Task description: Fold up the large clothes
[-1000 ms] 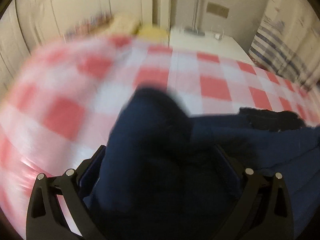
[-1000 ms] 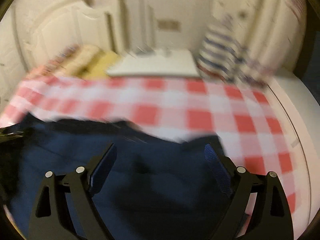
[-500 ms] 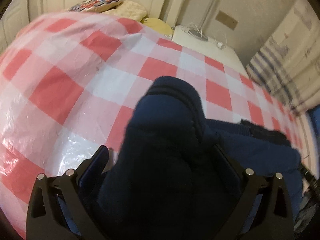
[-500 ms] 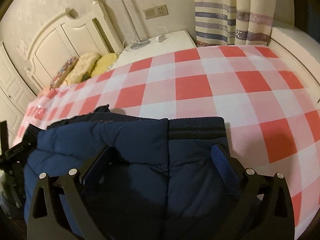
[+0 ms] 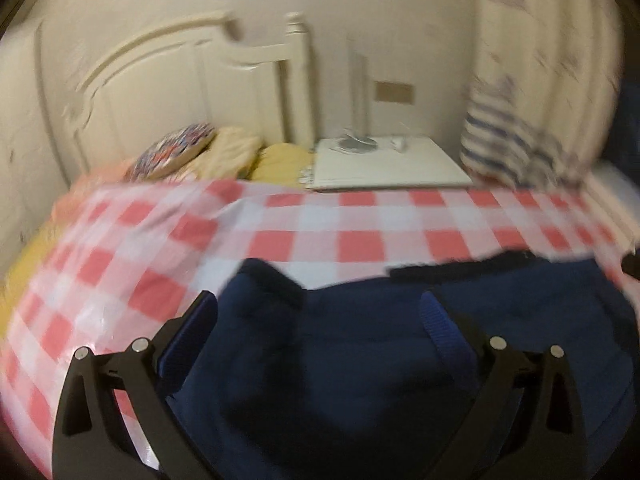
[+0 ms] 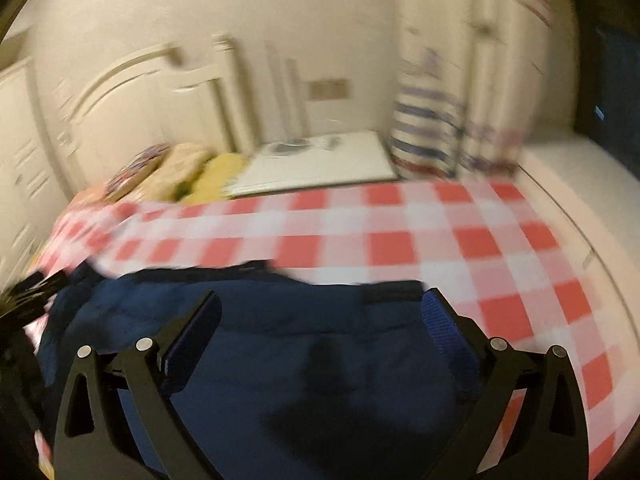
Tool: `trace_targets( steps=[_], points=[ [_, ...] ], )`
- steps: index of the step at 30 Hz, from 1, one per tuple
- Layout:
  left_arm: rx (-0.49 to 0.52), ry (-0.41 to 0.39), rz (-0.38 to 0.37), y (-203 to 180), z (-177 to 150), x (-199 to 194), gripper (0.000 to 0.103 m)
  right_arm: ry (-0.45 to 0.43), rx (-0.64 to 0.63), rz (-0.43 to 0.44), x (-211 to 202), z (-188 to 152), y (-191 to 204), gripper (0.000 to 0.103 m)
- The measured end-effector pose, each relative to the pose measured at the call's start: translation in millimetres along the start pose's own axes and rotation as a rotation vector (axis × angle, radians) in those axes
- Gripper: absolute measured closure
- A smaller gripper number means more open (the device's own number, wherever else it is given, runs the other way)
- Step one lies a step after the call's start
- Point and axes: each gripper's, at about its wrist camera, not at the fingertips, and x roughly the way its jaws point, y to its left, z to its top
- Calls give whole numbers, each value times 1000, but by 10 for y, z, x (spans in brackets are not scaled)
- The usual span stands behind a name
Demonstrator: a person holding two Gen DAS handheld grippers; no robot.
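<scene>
A navy padded jacket point(image 5: 360, 380) lies bunched on the near part of a bed under a red-and-white checked cover point(image 5: 360, 216). Beyond it sit pillows point(image 5: 224, 152), a white nightstand point(image 5: 388, 168) and a striped curtain point(image 6: 428, 136). The left tongs point(image 5: 320, 320) and right tongs point(image 6: 320, 312) hover over the jacket, both spread wide with nothing pinched. Half a second ago a dark fold stood up between the left fingers; now the cloth lies flatter.
</scene>
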Motion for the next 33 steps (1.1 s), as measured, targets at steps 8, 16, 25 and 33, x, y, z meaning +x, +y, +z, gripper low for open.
trace_targets(
  steps=[8,16,25,33],
  points=[
    [163,155,30,-509,-399,482,2,221,-234,-50,571,-477,665,5],
    [147,144,20,-465,-443,497,2,272,-201,-26,677,-505,589,4],
    [123,153,-7,-426,-437,503,2,342,-192,6,722,-429,565,5],
    [122,155,-9,-427,-437,505,2,177,-15,-108,555,-98,-99,5]
  ],
)
